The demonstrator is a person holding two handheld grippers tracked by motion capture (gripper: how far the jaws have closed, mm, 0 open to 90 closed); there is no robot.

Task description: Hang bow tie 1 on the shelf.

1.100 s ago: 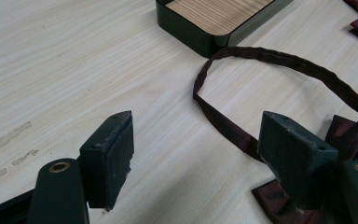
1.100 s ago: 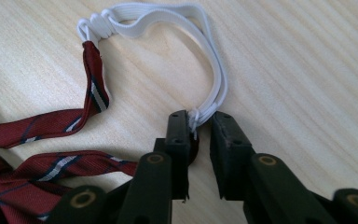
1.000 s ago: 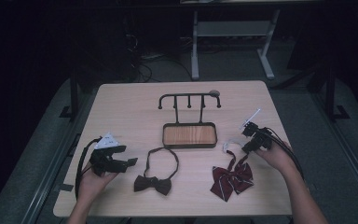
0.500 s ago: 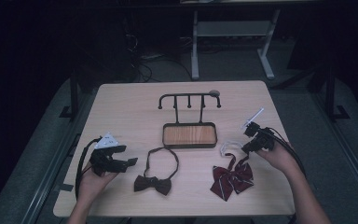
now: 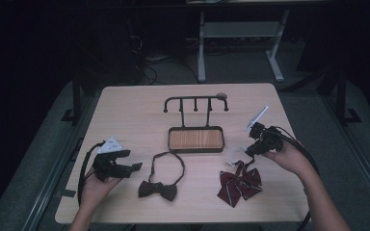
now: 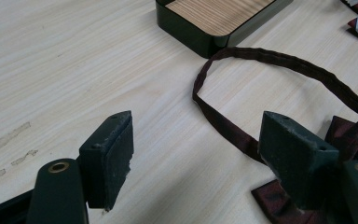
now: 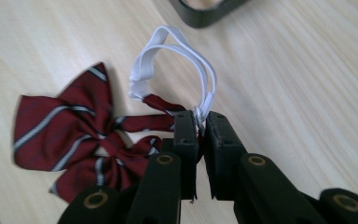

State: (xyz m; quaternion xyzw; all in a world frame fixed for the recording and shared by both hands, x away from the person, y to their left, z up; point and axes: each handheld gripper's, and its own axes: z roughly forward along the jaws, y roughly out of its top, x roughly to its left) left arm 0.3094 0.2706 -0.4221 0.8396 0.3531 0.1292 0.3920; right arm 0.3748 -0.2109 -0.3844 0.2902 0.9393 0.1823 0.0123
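1. Right gripper view is showing the right hand-held gripper (image 7: 200,128) pinching the white elastic neck loop (image 7: 186,56) of the red striped fabric bow tie (image 7: 74,140), jaws nearly together on the band.
2. That bow is lying on the light wooden table (image 7: 307,70) to the left of the jaws in this view, with the loop arching up and away toward the black tray's corner (image 7: 205,11).
3. Left gripper view is showing the left hand-held gripper (image 6: 196,158) standing wide with nothing between its pads, just short of the dark maroon fabric bow tie (image 6: 349,135), whose strap (image 6: 279,60) is curving out ahead.
4. Beyond both, in the high view, the black tray with a wood-grain floor (image 5: 195,140) is sitting mid-table, and the black metal hook rack (image 5: 195,102) is rising behind it.
5. Judging the coming move: the rack is lying ahead and to the left of the right hand-held gripper (image 5: 250,147), which is the nearer one, and the loop's opening is probably needing to face a hook.
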